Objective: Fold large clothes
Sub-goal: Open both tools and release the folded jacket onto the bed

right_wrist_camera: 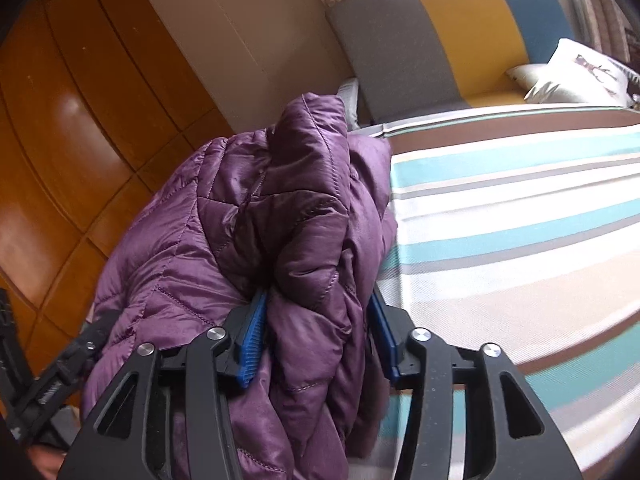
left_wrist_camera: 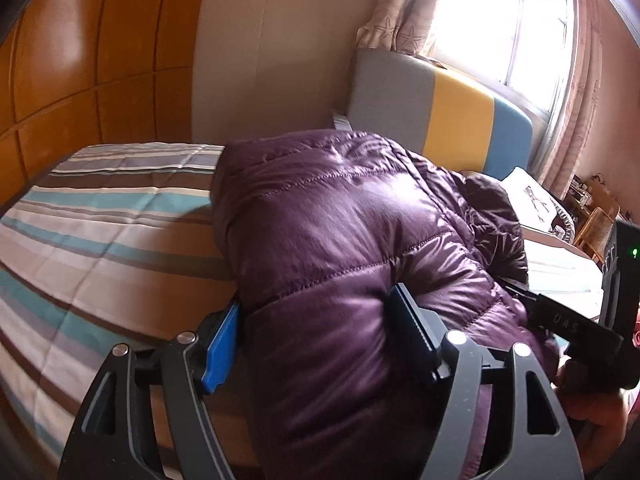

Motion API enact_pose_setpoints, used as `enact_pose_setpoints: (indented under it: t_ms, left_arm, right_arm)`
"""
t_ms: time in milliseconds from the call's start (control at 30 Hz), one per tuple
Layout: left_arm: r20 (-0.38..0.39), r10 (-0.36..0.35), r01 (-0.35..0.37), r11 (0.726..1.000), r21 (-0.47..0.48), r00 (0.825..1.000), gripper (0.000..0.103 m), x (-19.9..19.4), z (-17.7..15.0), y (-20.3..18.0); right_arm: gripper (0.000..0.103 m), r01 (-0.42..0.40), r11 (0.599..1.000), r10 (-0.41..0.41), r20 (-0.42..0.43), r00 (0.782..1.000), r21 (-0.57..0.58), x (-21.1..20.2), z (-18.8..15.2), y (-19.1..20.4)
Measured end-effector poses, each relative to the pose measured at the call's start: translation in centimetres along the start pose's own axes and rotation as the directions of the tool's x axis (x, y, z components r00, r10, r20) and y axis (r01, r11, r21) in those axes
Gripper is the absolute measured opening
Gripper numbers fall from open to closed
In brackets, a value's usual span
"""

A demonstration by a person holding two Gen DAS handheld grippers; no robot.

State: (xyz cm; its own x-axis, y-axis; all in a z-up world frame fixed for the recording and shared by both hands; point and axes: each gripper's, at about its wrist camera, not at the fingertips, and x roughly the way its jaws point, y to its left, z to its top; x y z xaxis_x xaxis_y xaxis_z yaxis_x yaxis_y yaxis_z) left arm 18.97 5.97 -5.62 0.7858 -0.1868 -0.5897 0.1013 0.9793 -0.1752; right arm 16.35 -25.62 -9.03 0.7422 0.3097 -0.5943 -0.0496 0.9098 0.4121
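Note:
A purple quilted puffer jacket [left_wrist_camera: 352,216] lies bunched on the striped bed [left_wrist_camera: 100,240]. My left gripper [left_wrist_camera: 320,332] straddles a thick fold at the jacket's near edge. Its blue pads [left_wrist_camera: 222,344] stand wide apart and the puffy cloth fills the gap without being squeezed. In the right wrist view the same jacket [right_wrist_camera: 248,224] is heaped at the bed's left side. My right gripper [right_wrist_camera: 318,336] has a bundle of folds between its blue pads [right_wrist_camera: 252,340], whose ribbed faces show beside the cloth. The jaws are apart and the cloth sits loose.
The padded headboard [left_wrist_camera: 440,108] in grey, yellow and blue stands at the far end, with a white pillow [right_wrist_camera: 580,76] beside it. Wooden wardrobe panels [left_wrist_camera: 80,60] run along the left. A curtained window [left_wrist_camera: 500,20] is behind. Bare striped sheet [right_wrist_camera: 520,220] lies to the right of the jacket.

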Motion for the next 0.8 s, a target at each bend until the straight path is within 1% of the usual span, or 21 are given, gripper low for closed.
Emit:
enact_pose_setpoints:
  t_ms: [100,133,167,200,267,300,367,433,500,533,567,667,733,800]
  left_arm:
    - [0.034,-0.021,0.021,1.000,-0.004,0.999,0.074,-2.3,-0.1,-0.1]
    - [0.055,-0.040,0.039,0.999,0.010,0.998,0.075,-3.2,-0.3,-0.4]
    - [0.063,-0.038,0.037,0.999,0.030,0.997,0.077,-3.5,-0.4,-0.6]
    - [0.064,-0.023,0.019,0.997,0.068,0.998,0.077,-3.5,-0.6,-1.0]
    - [0.029,0.025,-0.028,0.990,0.135,0.999,0.078,-2.5,-1.2,-1.7]
    - [0.012,0.035,-0.037,0.989,0.140,0.999,0.079,-1.9,-1.5,-1.7]
    - [-0.005,0.040,-0.039,0.992,0.118,0.999,0.081,-1.0,-2.0,-1.3]
    - [-0.019,0.077,-0.073,0.986,0.148,0.997,0.081,0.1,-2.5,-1.3]
    - [-0.011,0.101,-0.098,0.981,0.169,0.995,0.081,0.3,-2.9,-1.6]
    - [-0.011,0.108,-0.104,0.980,0.171,0.994,0.081,0.3,-2.9,-1.6]
    - [-0.017,0.110,-0.105,0.982,0.158,0.994,0.081,0.2,-2.9,-1.5]
    - [-0.032,0.105,-0.100,0.988,0.115,0.994,0.083,-0.5,-2.7,-1.2]
    - [-0.035,0.116,-0.112,0.988,0.103,0.993,0.090,-1.4,-2.8,-1.2]
    - [-0.028,0.127,-0.124,0.988,0.092,0.992,0.101,-2.4,-3.0,-1.3]
  right_arm:
    - [0.048,0.002,1.000,-0.002,0.010,1.000,-0.001,-1.3,-0.5,0.5]
    - [0.050,0.010,1.000,-0.009,0.012,1.000,-0.010,-1.9,-0.7,0.6]
    - [0.051,0.023,1.000,-0.023,0.011,1.000,-0.021,-2.0,-1.0,0.7]
    - [0.051,0.038,0.999,-0.038,0.009,0.999,-0.034,-2.1,-1.2,0.9]
    - [0.051,0.060,0.996,-0.061,-0.005,0.998,-0.061,-2.2,-2.0,1.1]
    - [0.051,0.073,0.995,-0.074,-0.011,0.997,-0.071,-2.1,-2.3,1.0]
    - [0.051,0.097,0.991,-0.100,-0.020,0.995,-0.097,-1.9,-2.9,1.3]
    - [0.051,0.105,0.989,-0.107,-0.023,0.994,-0.104,-1.6,-3.2,1.5]
    - [0.052,0.106,0.989,-0.109,-0.025,0.994,-0.105,-1.6,-3.3,1.5]
    - [0.057,0.112,0.988,-0.115,-0.022,0.993,-0.106,-1.7,-3.4,1.6]
    - [0.059,0.132,0.986,-0.134,-0.015,0.991,-0.107,-1.9,-3.4,1.7]
    - [0.059,0.142,0.983,-0.143,0.000,0.990,-0.114,-2.7,-3.5,2.3]
    - [0.059,0.137,0.984,-0.136,0.011,0.991,-0.117,-3.5,-3.8,2.7]
    - [0.059,0.119,0.988,-0.118,0.019,0.993,-0.101,-4.6,-4.1,2.9]
